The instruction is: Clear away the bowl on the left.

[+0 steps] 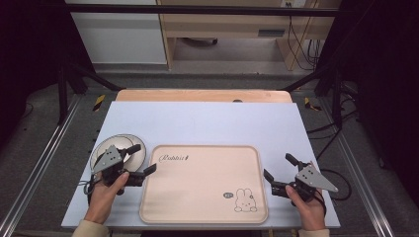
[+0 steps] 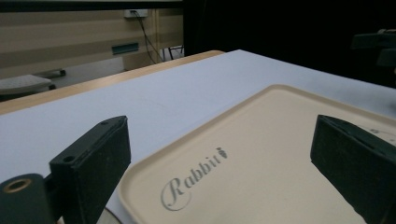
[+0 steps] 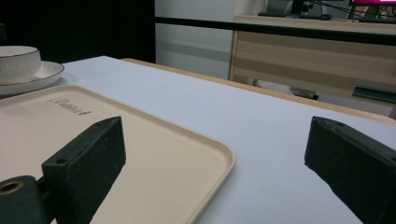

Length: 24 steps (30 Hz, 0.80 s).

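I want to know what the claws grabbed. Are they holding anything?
No, nothing. The left gripper is open over the tray's left edge, and the right gripper is open beside its right edge.

A beige tray [image 1: 197,197] printed with a rabbit [image 1: 245,200] lies beside a white saucer [image 1: 132,144] on the table [image 1: 207,123].

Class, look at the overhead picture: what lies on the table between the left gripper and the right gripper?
In the high view, the beige rabbit tray lies between the left gripper and the right gripper; nothing lies on it.
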Tool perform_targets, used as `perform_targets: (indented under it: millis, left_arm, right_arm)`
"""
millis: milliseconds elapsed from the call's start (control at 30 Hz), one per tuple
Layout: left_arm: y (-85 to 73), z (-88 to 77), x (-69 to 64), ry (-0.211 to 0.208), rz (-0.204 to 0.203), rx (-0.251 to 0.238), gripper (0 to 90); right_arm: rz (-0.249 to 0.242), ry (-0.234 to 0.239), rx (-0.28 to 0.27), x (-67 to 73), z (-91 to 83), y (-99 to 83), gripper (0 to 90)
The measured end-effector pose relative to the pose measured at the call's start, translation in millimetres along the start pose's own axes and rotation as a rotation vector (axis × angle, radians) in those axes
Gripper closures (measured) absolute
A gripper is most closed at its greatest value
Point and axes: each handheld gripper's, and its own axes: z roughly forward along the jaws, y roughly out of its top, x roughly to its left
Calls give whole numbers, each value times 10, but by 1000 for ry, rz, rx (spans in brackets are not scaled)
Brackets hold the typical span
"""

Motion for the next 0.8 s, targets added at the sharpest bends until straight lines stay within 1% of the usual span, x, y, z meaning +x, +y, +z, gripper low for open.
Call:
perform_targets:
  millis: [100,200,267,300,400,433,467,500,533,600,667,700,733,767,800]
  left_arm:
    - [53,-47,49,15,-8,-9,45]
    - [120,-107,92,48,5,-3,45]
    - [172,-140,126,67,4,0,45]
    - [201,-155,143,77,8,3,45]
    - [302,-190,197,113,22,21,49]
    - [352,-200,248,124,30,32,49]
    - [352,-200,248,124,30,32,49]
    - [382,-180,321,148,26,31,48]
    - [382,-180,321,148,26,31,48]
    - [391,-145,403,175,14,26,48]
    - [396,-107,490,187,15,39,49]
    - [397,-97,531,200,20,47,49]
    - [394,-92,567,208,13,55,51]
    - [388,-117,623,221,-3,55,53]
    - [388,-117,623,221,-3,55,53]
  right_arm:
    - [9,-4,-7,-4,8,-1,54]
    - [6,-9,-3,-3,15,-2,54]
    - [7,-8,-5,7,8,1,55]
    - [7,-6,-13,10,3,1,54]
    - [12,-7,-11,3,-3,-3,55]
    - [10,-9,-8,-6,-4,-10,54]
    - [10,-9,-8,-6,-4,-10,54]
    - [8,-10,-4,-8,-6,-12,55]
    - [8,-10,-4,-8,-6,-12,55]
    - [6,-11,-4,-10,0,-15,54]
    - [6,-14,2,6,8,-13,55]
    - [6,-14,2,6,8,-13,55]
    - [1,-12,2,12,12,-12,54]
    - [-2,-12,6,32,15,-7,54]
    - [-2,-12,6,32,15,-7,54]
